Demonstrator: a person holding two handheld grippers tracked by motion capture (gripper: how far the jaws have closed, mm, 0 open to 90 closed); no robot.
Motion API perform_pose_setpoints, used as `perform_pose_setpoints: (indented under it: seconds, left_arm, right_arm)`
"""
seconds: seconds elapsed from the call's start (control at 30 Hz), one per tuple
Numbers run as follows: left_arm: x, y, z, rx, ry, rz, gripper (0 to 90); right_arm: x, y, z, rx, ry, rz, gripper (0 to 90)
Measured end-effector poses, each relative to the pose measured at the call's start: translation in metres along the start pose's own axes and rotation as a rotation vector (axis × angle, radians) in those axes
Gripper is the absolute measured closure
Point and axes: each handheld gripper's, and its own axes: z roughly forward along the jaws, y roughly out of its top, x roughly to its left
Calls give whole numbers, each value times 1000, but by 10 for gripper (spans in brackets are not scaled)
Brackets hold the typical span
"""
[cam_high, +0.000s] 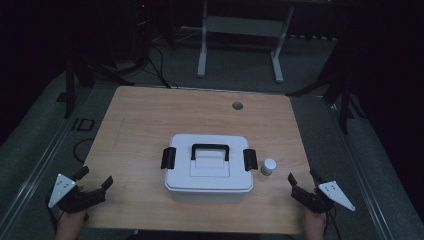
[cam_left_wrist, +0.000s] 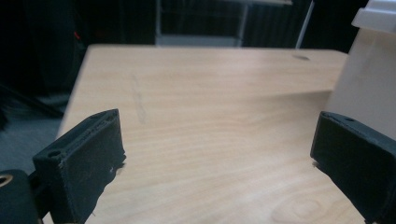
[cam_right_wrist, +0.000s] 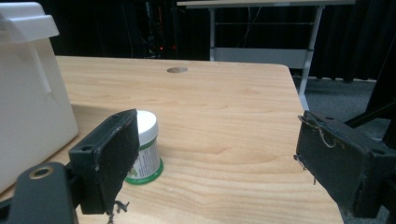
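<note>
High view: left gripper (cam_high: 95, 181) and right gripper (cam_high: 302, 183) both gape, empty, flanking the latched white box (cam_high: 209, 169) mid-table; small bottle (cam_high: 268, 166) just beside it; looks like the approach, latches next

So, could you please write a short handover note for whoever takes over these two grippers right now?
Left gripper: open, holding nothing, at the near left corner of the wooden table.
Right gripper: open, holding nothing, at the near right edge.
White plastic box with black handle and side latches: mid-table, lid on.
Small white-capped bottle with green label: upright, just right of the box.
Done: nothing grasped.
Left: everything, probably starting with the latches or the bottle.
</note>
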Motion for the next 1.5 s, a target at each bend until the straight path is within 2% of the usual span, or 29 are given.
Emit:
perform_pose_setpoints:
  seconds: [0.07, 0.13, 0.17, 0.2, 0.23, 0.27, 0.3, 0.33, 0.37, 0.4, 0.47, 0.5, 0.53, 0.63, 0.67, 0.7, 0.8, 0.87, 0.9, 0.93, 0.97, 1.07, 1.17, 1.33, 1.5]
  left_arm:
    - [3, 3, -1, 24, -38, 0, 22]
    - [3, 3, -1, 24, -38, 0, 22]
    - [7, 6, -1, 87, -59, 59, 22]
    - [9, 7, -1, 113, -77, 61, 22]
    - [9, 7, -1, 113, -77, 61, 22]
    - [12, 10, 0, 215, -111, 95, 24]
    - [12, 11, 0, 257, -114, 113, 42]
    - [12, 14, 2, 328, -134, 134, 54]
    - [12, 17, 3, 376, -161, 131, 55]
    - [11, 20, 4, 430, -176, 149, 55]
    - [9, 27, 6, 503, -193, 188, 55]
    - [8, 29, 6, 527, -202, 197, 54]
    - [6, 35, 7, 563, -227, 204, 54]
    - [2, 43, 10, 641, -251, 252, 55]
    - [-1, 46, 11, 690, -253, 295, 54]
    - [-3, 48, 12, 701, -247, 316, 54]
    - [-5, 57, 12, 758, -264, 328, 55]
    - [-6, 62, 13, 808, -267, 353, 55]
    - [-7, 63, 14, 843, -282, 346, 55]
    - [-7, 63, 14, 843, -282, 346, 55]
    - [-8, 65, 14, 909, -308, 377, 55]
    - [-11, 69, 16, 967, -341, 387, 55]
    - [-13, 73, 17, 991, -363, 399, 55]
    - [-23, 80, 24, 1060, -373, 461, 55]
    - [-32, 90, 31, 1106, -395, 495, 56]
  right_arm:
    - [0, -1, -1, 6, 3, 3, 129]
    - [0, -1, -1, 8, 5, 4, 129]
    - [0, -1, -1, 8, 5, 4, 129]
    - [1, -1, -1, 13, 7, -2, 129]
    - [1, -1, -1, 13, 7, -2, 129]
    - [2, -1, 0, 17, 12, -8, 129]
    - [2, -1, 0, 20, 12, -10, 129]
    - [2, -1, 0, 21, 13, -10, 129]
    - [1, -1, 0, 22, 15, -11, 129]
    - [1, -1, 0, 21, 17, -10, 129]
    - [2, -1, 0, 24, 17, -11, 129]
    - [2, -1, 0, 25, 19, -12, 129]
    - [2, -1, 0, 26, 19, -12, 129]
    - [2, -1, 0, 26, 21, -14, 129]
    - [2, -1, 0, 27, 20, -14, 129]
    - [2, -1, 0, 27, 23, -14, 129]
    - [2, -2, 0, 27, 24, -15, 129]
    - [2, -2, 0, 25, 25, -14, 129]
    - [2, -2, 0, 25, 25, -14, 129]
    - [2, -2, 0, 24, 27, -12, 129]
    - [2, -2, 0, 24, 32, -9, 129]
    - [2, -1, 0, 25, 32, -16, 129]
    - [3, -1, 0, 24, 33, -18, 129]
    - [3, -2, 0, 25, 34, -17, 129]
    - [3, -2, 0, 26, 37, -17, 129]
